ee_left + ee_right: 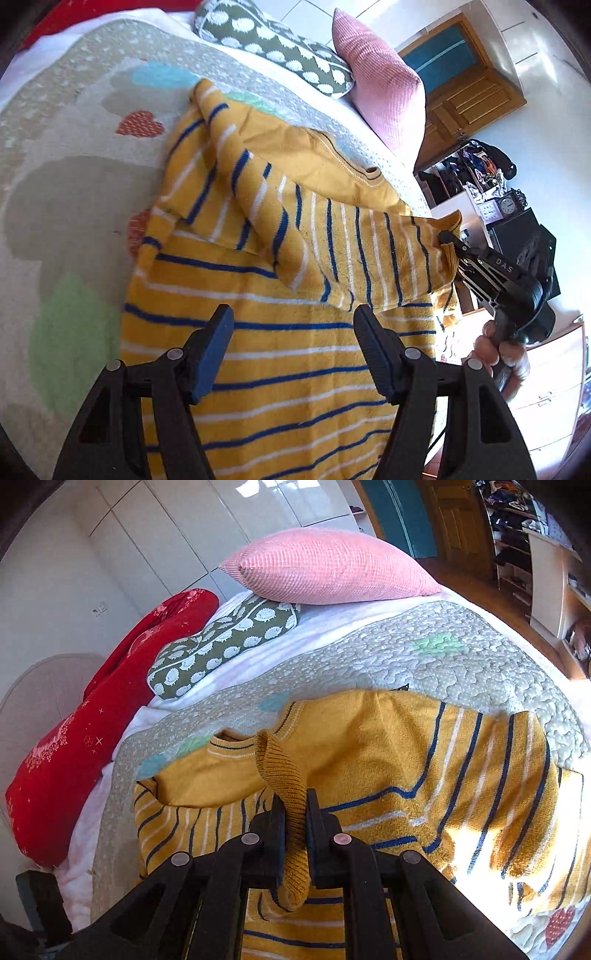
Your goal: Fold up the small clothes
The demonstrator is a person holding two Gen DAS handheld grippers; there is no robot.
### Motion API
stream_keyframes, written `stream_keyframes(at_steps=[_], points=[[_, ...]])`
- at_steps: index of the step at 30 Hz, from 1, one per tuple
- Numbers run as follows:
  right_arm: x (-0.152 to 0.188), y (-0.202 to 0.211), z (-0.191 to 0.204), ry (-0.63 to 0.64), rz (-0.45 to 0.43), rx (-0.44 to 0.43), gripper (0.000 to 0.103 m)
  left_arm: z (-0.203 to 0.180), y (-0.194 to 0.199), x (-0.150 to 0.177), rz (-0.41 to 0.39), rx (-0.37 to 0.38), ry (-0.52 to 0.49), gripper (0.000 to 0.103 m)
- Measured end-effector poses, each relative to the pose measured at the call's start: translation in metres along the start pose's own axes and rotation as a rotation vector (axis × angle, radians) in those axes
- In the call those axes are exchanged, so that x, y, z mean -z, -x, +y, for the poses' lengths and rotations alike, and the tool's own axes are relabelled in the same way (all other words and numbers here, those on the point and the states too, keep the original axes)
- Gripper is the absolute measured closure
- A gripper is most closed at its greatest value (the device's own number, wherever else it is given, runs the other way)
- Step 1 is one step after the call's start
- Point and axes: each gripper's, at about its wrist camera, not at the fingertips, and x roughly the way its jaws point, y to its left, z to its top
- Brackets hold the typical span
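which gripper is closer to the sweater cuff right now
Right. The right gripper is shut on the cuff, ribbed knit pinched between its pads. The left gripper is open over the sweater body, away from the cuff, holding nothing.

Sweater (369, 760) lies on quilt (424, 657), pillows (332, 568) behind it

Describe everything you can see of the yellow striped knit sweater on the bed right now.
The yellow knit sweater with blue and white stripes lies spread on the grey quilted bedspread, rumpled. Its chest is plain yellow up to a ribbed collar. One striped sleeve is drawn across the body; its ribbed cuff is pinched in the shut right gripper. The left gripper hovers open over the striped body, nothing between its fingers.
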Motion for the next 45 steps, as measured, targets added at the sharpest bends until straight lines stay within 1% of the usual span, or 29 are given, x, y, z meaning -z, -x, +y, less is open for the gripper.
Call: stream_keyframes(at_steps=[3, 4, 6, 7, 8, 9, 10, 12, 15, 16, 17, 18, 19, 21, 22, 24, 25, 27, 29, 31, 33, 34, 37, 40, 42, 44, 45], points=[[-0.007, 0.008, -0.007, -0.006, -0.016, -0.01, 0.093, 0.011, -0.031, -0.021, 0.045, 0.02, 0.095, 0.037], [-0.009, 0.011, -0.008, -0.006, -0.02, -0.013, 0.093, 0.017, -0.038, -0.027, 0.042, 0.027, 0.137, 0.037], [-0.012, 0.013, -0.011, -0.001, -0.02, -0.01, 0.093, 0.026, -0.041, -0.039, 0.011, 0.037, 0.198, 0.038], [-0.012, 0.014, -0.014, 0.005, -0.019, -0.003, 0.093, 0.029, -0.04, -0.044, -0.003, 0.031, 0.216, 0.041], [-0.012, 0.013, -0.017, 0.009, -0.015, 0.002, 0.093, 0.03, -0.039, -0.05, -0.018, 0.009, 0.222, 0.062], [-0.012, 0.012, -0.02, 0.011, -0.009, 0.006, 0.093, 0.031, -0.036, -0.056, -0.031, -0.009, 0.214, 0.089], [-0.011, 0.01, -0.024, 0.013, -0.006, 0.012, 0.093, 0.031, -0.033, -0.06, -0.036, -0.019, 0.2, 0.092], [-0.009, 0.007, -0.032, 0.005, 0.003, 0.013, 0.093, 0.031, -0.019, -0.064, -0.086, -0.052, 0.183, 0.092], [-0.005, 0.001, -0.042, -0.019, 0.013, -0.002, 0.093, 0.018, 0.006, -0.056, -0.166, -0.128, 0.104, 0.092], [-0.001, -0.002, -0.045, -0.026, 0.016, -0.005, 0.093, 0.017, 0.013, -0.051, -0.182, -0.168, 0.079, 0.092], [0.002, -0.006, -0.048, -0.033, 0.022, -0.003, 0.093, 0.014, 0.015, -0.045, -0.199, -0.227, 0.058, 0.092], [0.007, -0.011, -0.051, -0.034, 0.026, 0.015, 0.093, 0.018, 0.014, -0.043, -0.203, -0.279, 0.043, 0.092], [0.013, -0.018, -0.053, -0.027, 0.034, 0.038, 0.093, 0.021, 0.01, -0.038, -0.191, -0.309, 0.035, 0.092], [0.025, -0.033, -0.061, -0.025, 0.065, 0.075, 0.093, 0.037, -0.004, -0.032, -0.126, -0.341, 0.051, 0.09], [0.03, -0.039, -0.065, -0.032, 0.082, 0.085, 0.093, 0.046, -0.008, -0.029, -0.108, -0.335, 0.072, 0.09], [0.034, -0.041, -0.074, -0.067, 0.076, 0.072, 0.093, 0.053, -0.002, -0.024, -0.135, -0.287, 0.092, 0.089], [0.033, -0.038, -0.079, -0.095, 0.072, 0.06, 0.092, 0.053, 0.003, -0.023, -0.135, -0.281, 0.092, 0.088], [0.029, -0.029, -0.086, -0.144, 0.059, 0.04, 0.091, 0.051, 0.015, -0.017, -0.153, -0.296, 0.076, 0.085], [0.023, -0.014, -0.089, -0.145, 0.012, 0.069, 0.09, 0.043, 0.029, -0.007, -0.176, -0.338, 0.037, 0.083], [0.019, 0.001, -0.091, -0.14, -0.035, 0.102, 0.09, 0.035, 0.045, 0.006, -0.21, -0.364, -0.009, 0.078], [0.015, 0.011, -0.091, -0.133, -0.059, 0.105, 0.09, 0.026, 0.056, 0.019, -0.241, -0.374, -0.046, 0.064], [0.013, 0.012, -0.087, -0.118, -0.06, 0.1, 0.09, 0.022, 0.06, 0.025, -0.257, -0.376, -0.059, 0.062], [0.01, 0.003, -0.068, -0.042, -0.02, 0.085, 0.09, 0.01, 0.061, 0.043, -0.289, -0.374, -0.102, 0.061], [0.011, -0.021, -0.037, 0.059, 0.049, 0.068, 0.087, -0.002, 0.049, 0.055, -0.31, -0.343, -0.146, 0.058], [0.015, -0.04, -0.009, 0.144, 0.105, 0.045, 0.083, -0.006, 0.039, 0.057, -0.324, -0.344, -0.171, 0.054], [0.019, -0.059, 0.019, 0.221, 0.154, 0.021, 0.073, -0.004, 0.031, 0.055, -0.33, -0.358, -0.172, 0.054], [0.022, -0.069, 0.034, 0.264, 0.175, 0.012, 0.069, -0.001, 0.029, 0.054, -0.327, -0.346, -0.165, 0.054]])
